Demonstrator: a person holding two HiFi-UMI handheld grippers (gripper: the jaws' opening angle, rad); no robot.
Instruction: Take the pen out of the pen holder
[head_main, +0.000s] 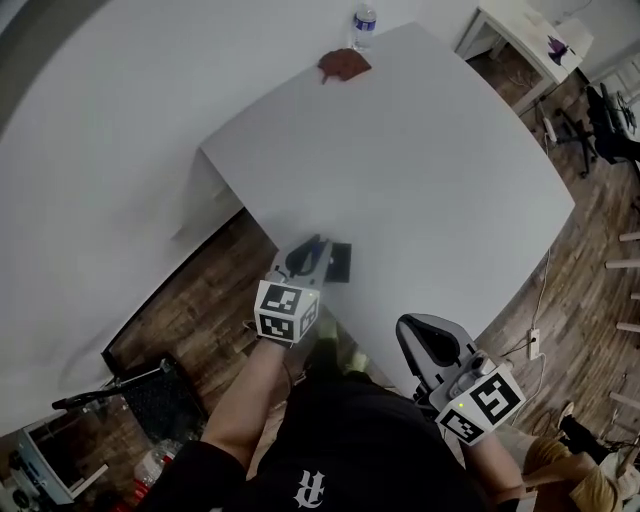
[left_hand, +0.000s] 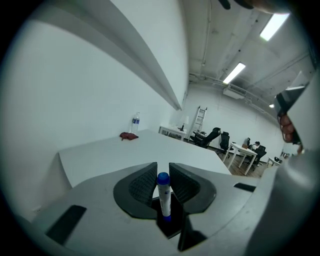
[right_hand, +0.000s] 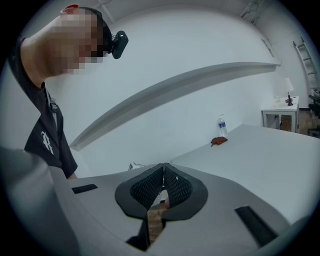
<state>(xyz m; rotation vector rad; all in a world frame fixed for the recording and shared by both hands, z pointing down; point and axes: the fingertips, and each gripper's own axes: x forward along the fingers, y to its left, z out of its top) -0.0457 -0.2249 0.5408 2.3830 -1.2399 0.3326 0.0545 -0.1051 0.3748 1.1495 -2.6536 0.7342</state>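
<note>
My left gripper (left_hand: 163, 166) has the pen (left_hand: 164, 197) between its jaws. In the left gripper view the ribbed pads sit against the barrel on both sides, just below the blue cap, so I read that as a firm grip. The pen stands upright at the lower middle of that frame. Its lower end is set against the dark opening of the pen holder (head_main: 341, 263) directly beneath it. I cannot tell whether the tip has fully cleared the rim or sits just inside it.

In the head view the holder is a small black block at the near edge of the white tabletop (head_main: 420, 170), just left of the frame's centre, with the left gripper right over it.

My right gripper (right_hand: 163, 166) hangs off the tabletop's edge at the lower right of the head view, well apart from the holder. Its jaws are pressed together with nothing between them, and only wooden floor shows through the gap below.

A water bottle (head_main: 365, 22) and a red cloth (head_main: 343, 63) sit at the far edge, at the top of the frame, clear of the work.

I judge the grasp is done and the pull-out is under way. What is left is getting the pen clear of the holder and away from it.
</note>
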